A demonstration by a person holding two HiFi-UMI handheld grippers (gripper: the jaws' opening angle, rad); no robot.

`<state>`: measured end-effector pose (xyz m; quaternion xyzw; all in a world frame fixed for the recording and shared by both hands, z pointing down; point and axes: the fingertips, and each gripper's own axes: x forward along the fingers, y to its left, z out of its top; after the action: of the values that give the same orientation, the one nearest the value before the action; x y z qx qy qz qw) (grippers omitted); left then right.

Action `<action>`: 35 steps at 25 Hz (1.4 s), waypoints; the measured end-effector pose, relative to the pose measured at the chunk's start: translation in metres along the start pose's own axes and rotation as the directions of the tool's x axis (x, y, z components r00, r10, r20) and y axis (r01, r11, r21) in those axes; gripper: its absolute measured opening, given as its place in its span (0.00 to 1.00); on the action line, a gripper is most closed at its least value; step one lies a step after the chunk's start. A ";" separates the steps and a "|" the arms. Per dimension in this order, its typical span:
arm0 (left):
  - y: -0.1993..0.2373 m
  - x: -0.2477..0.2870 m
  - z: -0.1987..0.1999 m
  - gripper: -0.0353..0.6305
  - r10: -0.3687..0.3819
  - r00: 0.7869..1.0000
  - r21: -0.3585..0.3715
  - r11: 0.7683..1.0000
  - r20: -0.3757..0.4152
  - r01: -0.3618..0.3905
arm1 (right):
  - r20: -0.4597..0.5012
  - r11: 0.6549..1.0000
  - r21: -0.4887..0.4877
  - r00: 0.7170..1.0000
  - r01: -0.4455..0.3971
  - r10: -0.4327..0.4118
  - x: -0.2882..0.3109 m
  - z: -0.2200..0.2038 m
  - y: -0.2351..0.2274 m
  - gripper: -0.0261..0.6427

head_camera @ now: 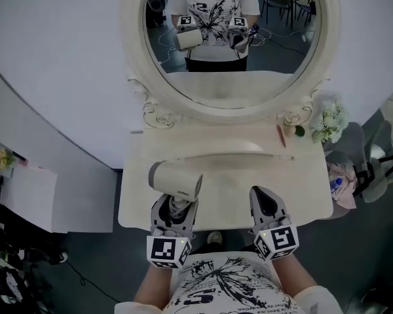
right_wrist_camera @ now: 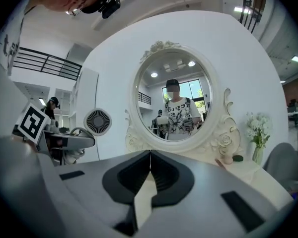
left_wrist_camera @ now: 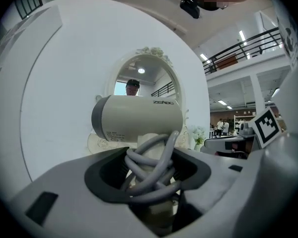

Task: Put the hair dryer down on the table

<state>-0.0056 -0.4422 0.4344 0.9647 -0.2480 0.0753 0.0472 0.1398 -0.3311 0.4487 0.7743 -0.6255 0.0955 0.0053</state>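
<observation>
Left tongs [head_camera: 177,207]: gripping hair dryer [head_camera: 175,180] over table [head_camera: 301,188] | right tongs [head_camera: 262,193]: closed, empty

The hair dryer [head_camera: 175,182] is smooth matt plastic, the table [head_camera: 301,190] perhaps painted wood

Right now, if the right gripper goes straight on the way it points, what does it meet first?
Most likely the lower frame of the mirror. The right gripper, jaws shut, points at it over bare table; depth is hard to judge.
</observation>
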 end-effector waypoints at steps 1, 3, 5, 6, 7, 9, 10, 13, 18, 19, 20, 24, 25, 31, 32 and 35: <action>0.002 0.006 -0.006 0.43 -0.010 1.000 -0.008 1.000 -0.016 0.010 | -0.014 1.000 0.001 1.000 0.007 -0.007 0.004 -0.005 0.000 0.07; 0.005 0.015 -0.022 0.43 -0.027 0.998 -0.028 0.999 -0.055 0.026 | -0.048 1.000 0.005 0.999 0.021 -0.021 0.009 -0.017 -0.002 0.07; 0.004 0.024 -0.040 0.43 -0.044 0.994 -0.043 0.998 -0.100 0.040 | -0.085 0.999 0.017 0.996 0.041 -0.039 0.013 -0.030 -0.008 0.07; 0.003 0.028 -0.049 0.43 -0.052 0.991 -0.047 0.998 -0.124 0.047 | -0.102 0.998 0.028 0.994 0.050 -0.047 0.015 -0.036 -0.012 0.07; 0.002 0.032 -0.059 0.43 -0.059 0.987 -0.050 0.997 -0.148 0.052 | -0.120 0.998 0.039 0.992 0.056 -0.051 0.017 -0.043 -0.015 0.07; 0.001 0.039 -0.078 0.43 -0.066 0.978 -0.057 0.997 -0.196 0.055 | -0.151 0.997 0.051 0.987 0.058 -0.050 0.020 -0.054 -0.020 0.07; 0.000 0.042 -0.087 0.43 -0.068 0.974 -0.063 0.996 -0.218 0.055 | -0.164 0.997 0.052 0.985 0.058 -0.049 0.021 -0.059 -0.022 0.07; -0.004 0.054 -0.117 0.43 -0.077 0.955 -0.083 0.995 -0.288 0.056 | -0.198 0.997 0.055 0.979 0.058 -0.046 0.024 -0.071 -0.032 0.07; -0.014 0.074 -0.175 0.43 -0.098 0.904 -0.100 0.993 -0.416 0.062 | -0.253 0.998 0.049 0.967 0.044 -0.030 0.027 -0.095 -0.044 0.07; -0.016 0.077 -0.185 0.43 -0.099 0.892 -0.098 0.993 -0.441 0.062 | -0.263 0.998 0.048 0.965 0.036 -0.022 0.027 -0.099 -0.046 0.07; -0.018 0.080 -0.194 0.43 -0.097 0.880 -0.090 0.994 -0.465 0.062 | -0.271 0.999 0.046 0.962 0.028 -0.015 0.027 -0.102 -0.047 0.07; -0.022 0.091 -0.220 0.43 -0.085 0.843 -0.069 0.996 -0.531 0.057 | -0.292 0.999 0.042 0.956 0.017 -0.004 0.024 -0.112 -0.053 0.07; -0.023 0.092 -0.225 0.43 -0.085 0.836 -0.071 0.996 -0.543 0.055 | -0.295 0.999 0.042 0.955 0.018 -0.005 0.022 -0.114 -0.055 0.07; -0.027 0.101 -0.247 0.43 -0.100 0.789 -0.096 0.994 -0.606 0.052 | -0.312 0.998 0.050 0.950 0.040 -0.022 0.013 -0.120 -0.064 0.07; -0.028 0.102 -0.248 0.43 -0.102 0.782 -0.102 0.994 -0.615 0.050 | -0.315 0.998 0.049 0.949 0.040 -0.023 0.013 -0.120 -0.065 0.07; -0.028 0.105 -0.251 0.43 -0.092 0.765 -0.079 0.995 -0.637 0.054 | -0.314 0.998 0.046 0.949 0.036 -0.020 0.013 -0.119 -0.065 0.07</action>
<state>0.0685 -0.4346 0.6972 0.8886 -0.1815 0.3901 0.1589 0.1890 -0.3143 0.5752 0.7579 -0.6032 0.2331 0.0863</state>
